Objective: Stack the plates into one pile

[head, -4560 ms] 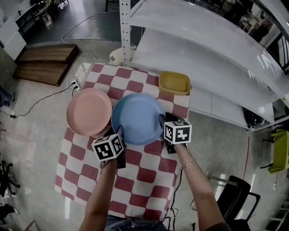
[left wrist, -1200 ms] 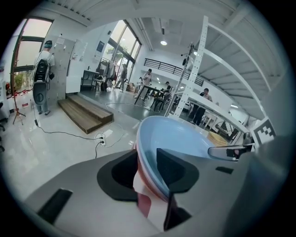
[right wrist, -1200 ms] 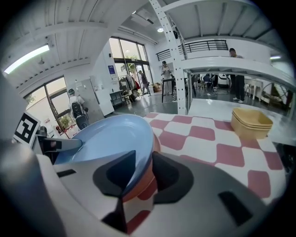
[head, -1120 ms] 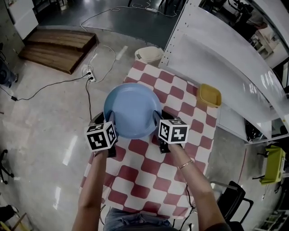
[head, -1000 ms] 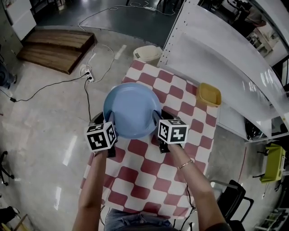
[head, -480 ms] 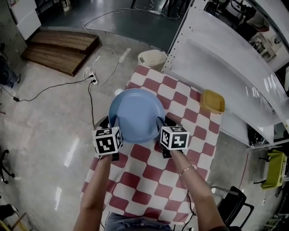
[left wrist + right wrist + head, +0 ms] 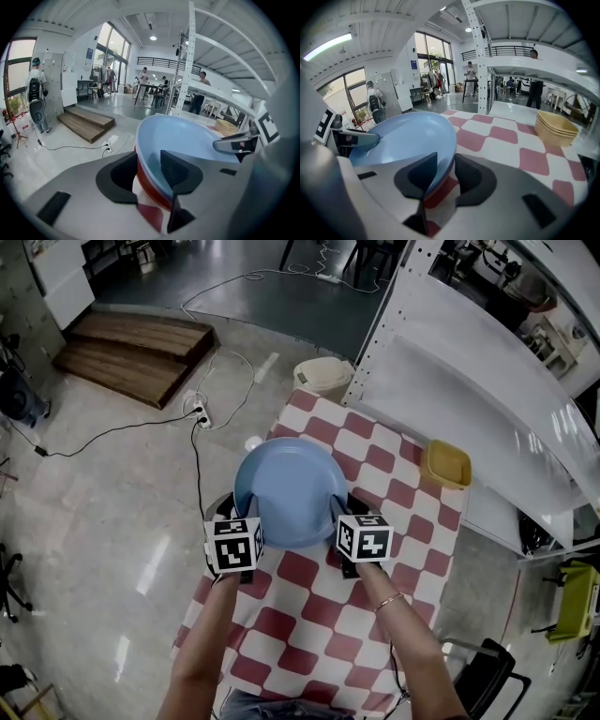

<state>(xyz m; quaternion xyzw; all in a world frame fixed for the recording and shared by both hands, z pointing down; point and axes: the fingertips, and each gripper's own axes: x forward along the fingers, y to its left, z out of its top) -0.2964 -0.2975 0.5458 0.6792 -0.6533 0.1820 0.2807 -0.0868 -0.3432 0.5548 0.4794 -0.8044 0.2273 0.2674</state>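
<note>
The blue plate (image 7: 286, 488) (image 7: 187, 136) (image 7: 403, 133) sits on the checkered tablecloth (image 7: 375, 456) on top of the pink plate (image 7: 150, 190), of which only a reddish rim shows under it. My left gripper (image 7: 251, 521) (image 7: 149, 173) straddles the stack's near-left rim. Its jaws have just been opening, and a slit of cloth shows beside the outer pad. My right gripper (image 7: 339, 512) (image 7: 446, 176) is at the near-right rim, shut on the blue plate, with one pad inside the bowl and one outside.
A stack of yellow bowls (image 7: 445, 465) (image 7: 555, 126) stands at the table's far right. A white shelf rack (image 7: 469, 362) runs along the right side. A beige bin (image 7: 323, 376), floor cables and wooden steps (image 7: 141, 352) lie beyond the table. People stand far off in the hall.
The blue plate, which earlier lay beside the pink plate, now covers it. Over the last second both grippers stayed at its near rim; only the head view shifted.
</note>
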